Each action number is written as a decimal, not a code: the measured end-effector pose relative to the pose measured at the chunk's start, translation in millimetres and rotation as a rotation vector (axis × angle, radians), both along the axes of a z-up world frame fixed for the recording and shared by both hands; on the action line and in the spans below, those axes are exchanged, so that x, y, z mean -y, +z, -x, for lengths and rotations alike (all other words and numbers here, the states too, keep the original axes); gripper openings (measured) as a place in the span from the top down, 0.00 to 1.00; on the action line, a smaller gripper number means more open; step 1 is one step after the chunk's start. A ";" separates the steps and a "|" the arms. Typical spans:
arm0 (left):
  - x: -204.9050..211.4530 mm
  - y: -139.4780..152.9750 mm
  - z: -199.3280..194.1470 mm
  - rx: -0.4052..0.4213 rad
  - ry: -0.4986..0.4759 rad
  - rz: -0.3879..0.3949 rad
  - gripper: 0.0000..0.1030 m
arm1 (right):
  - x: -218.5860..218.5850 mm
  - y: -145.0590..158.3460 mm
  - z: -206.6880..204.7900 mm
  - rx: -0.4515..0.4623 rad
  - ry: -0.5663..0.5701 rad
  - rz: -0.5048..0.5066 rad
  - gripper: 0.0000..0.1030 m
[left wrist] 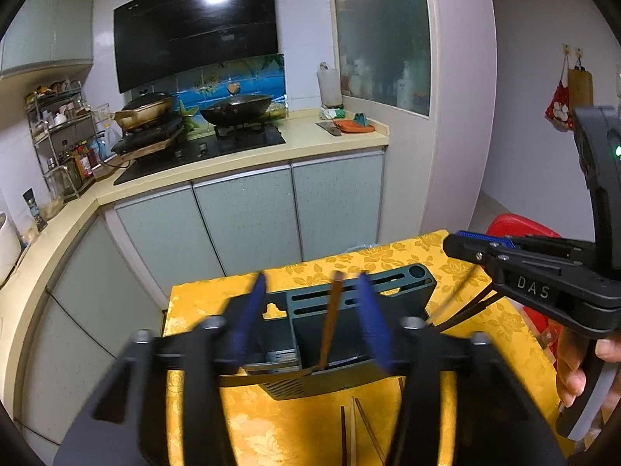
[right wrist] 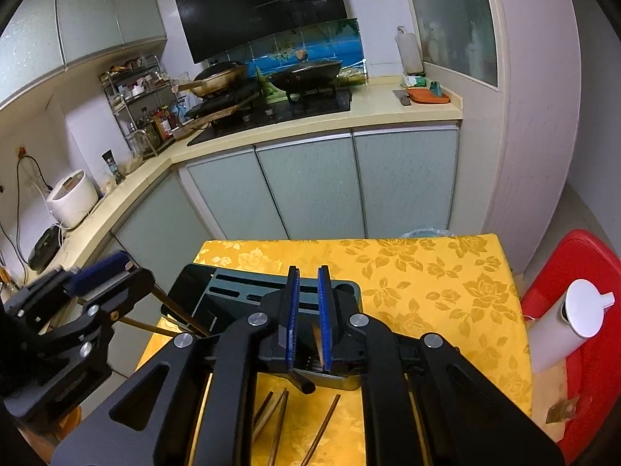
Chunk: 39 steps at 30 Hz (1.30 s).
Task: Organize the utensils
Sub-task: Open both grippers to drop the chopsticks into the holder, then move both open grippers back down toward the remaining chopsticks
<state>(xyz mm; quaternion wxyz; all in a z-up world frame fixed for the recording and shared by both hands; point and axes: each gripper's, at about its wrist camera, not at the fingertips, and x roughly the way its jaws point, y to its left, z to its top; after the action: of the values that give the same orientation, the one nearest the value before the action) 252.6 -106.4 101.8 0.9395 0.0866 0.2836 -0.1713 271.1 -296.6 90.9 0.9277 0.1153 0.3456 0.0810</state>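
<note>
My left gripper (left wrist: 310, 310) has its blue fingers (left wrist: 248, 310) apart around a brown chopstick (left wrist: 332, 318) standing in the dark utensil holder (left wrist: 349, 303). My right gripper (right wrist: 308, 318) is slightly parted over the holder. More chopsticks (right wrist: 279, 419) lie near on the yellow tablecloth (right wrist: 427, 272).

Glossy yellow cloth (right wrist: 427, 283) with a woven rose pattern fills the lower middle of the frame, sheen catching the light. On it, a dark teal utensil holder (left wrist: 349, 310) looks like matt plastic. Brown chopsticks (right wrist: 279, 419) at the bottom edge look like smooth wood. Upper centre, the range hood (left wrist: 194, 27) is black glass, mirror-glossy. The right gripper (right wrist: 308, 322): matt black frame, ribbed blue pads, shiny metal rivets.
</note>
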 end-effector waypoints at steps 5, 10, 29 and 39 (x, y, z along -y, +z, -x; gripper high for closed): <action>-10.2 6.3 8.6 0.011 0.003 0.025 0.33 | 10.4 4.5 9.1 0.010 -0.023 -0.007 0.70; -19.8 5.9 21.7 0.029 -0.003 0.039 0.21 | 20.4 12.6 31.9 0.050 -0.041 0.013 0.60; -59.5 -59.6 102.4 -0.026 -0.038 0.026 0.17 | 17.1 -26.6 158.8 0.160 -0.011 0.096 0.51; -86.5 -114.4 139.2 -0.117 -0.029 0.030 0.17 | 7.5 -99.4 212.2 0.079 -0.023 0.131 0.51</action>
<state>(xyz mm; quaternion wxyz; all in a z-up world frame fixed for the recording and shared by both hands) 113.4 -20.0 -12.6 0.9200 0.0666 0.3341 -0.1939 58.9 -304.1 -8.5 0.9471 0.0549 0.3121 0.0517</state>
